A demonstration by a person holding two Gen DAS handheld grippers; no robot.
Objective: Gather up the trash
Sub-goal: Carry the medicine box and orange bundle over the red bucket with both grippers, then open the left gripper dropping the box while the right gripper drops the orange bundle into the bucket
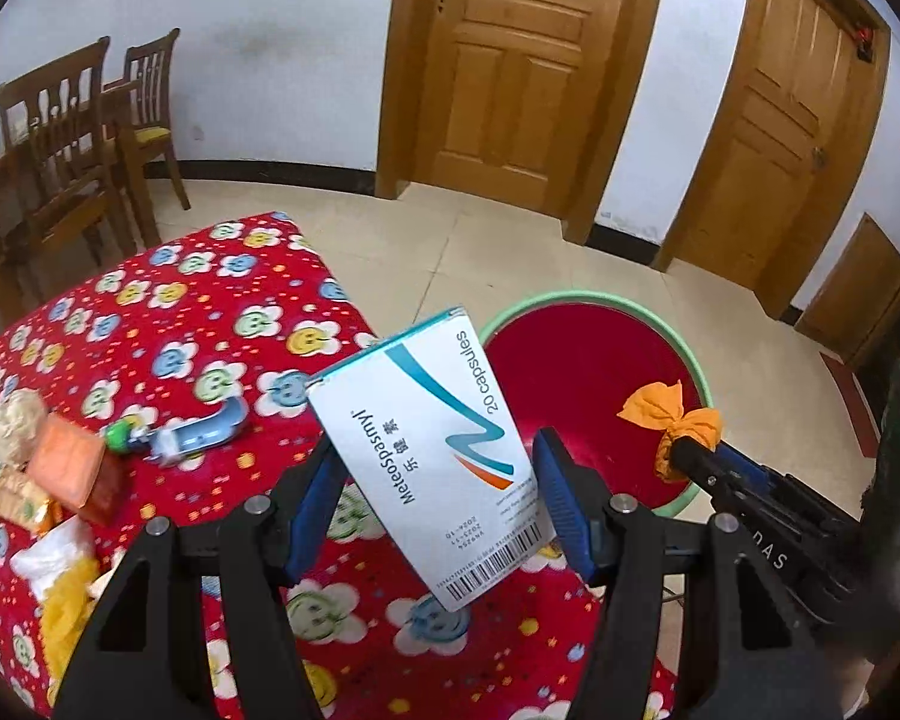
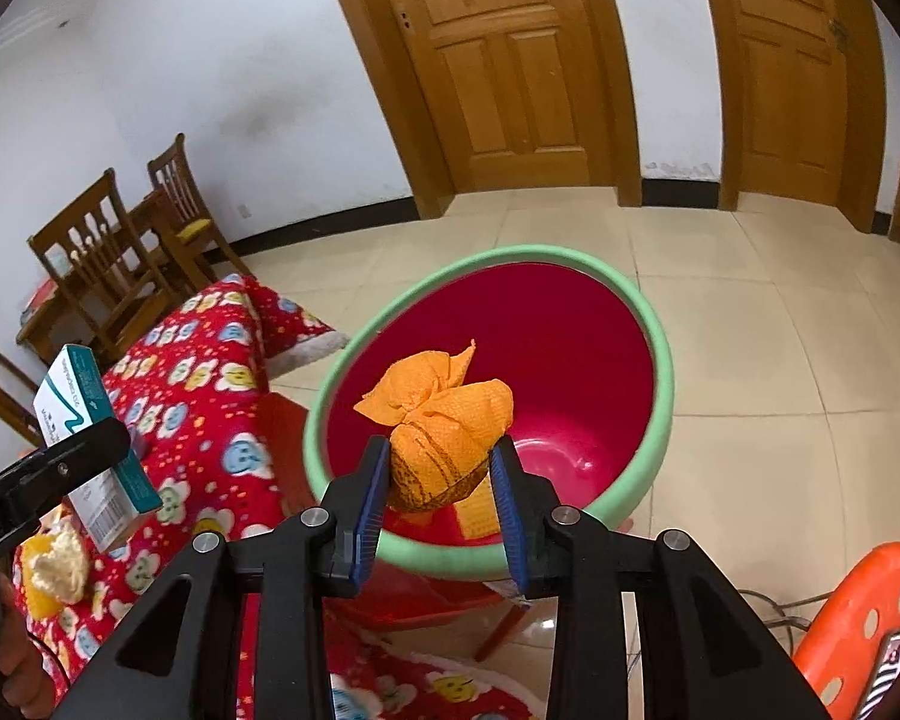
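On the left we see leftover scraps (image 1: 48, 480) piled on the red flowered tablecloth (image 1: 198, 312). Left gripper (image 1: 432, 498) is clamped on the white medicine box (image 1: 426, 456), tilted, above the table edge. Right gripper (image 2: 441, 474) has the orange paper wad (image 2: 441, 420) between its pads over the red bin (image 2: 660, 372); firm contact we can't confirm.

1. The red bin (image 2: 570, 360) with its green rim stands open at the top; its inside is nearly bare, with room for a gripper.
2. The tabletop (image 1: 222, 324) edge sits just beside the bin, closing off its left side.
3. An orange stool (image 2: 858, 612) stands near the bin's right.
4. Beyond the bin, the tiled floor (image 2: 780, 312) lies open up to the doors (image 2: 498, 60).
5. Wooden chairs (image 2: 108, 252) crowd the tabletop's far left.
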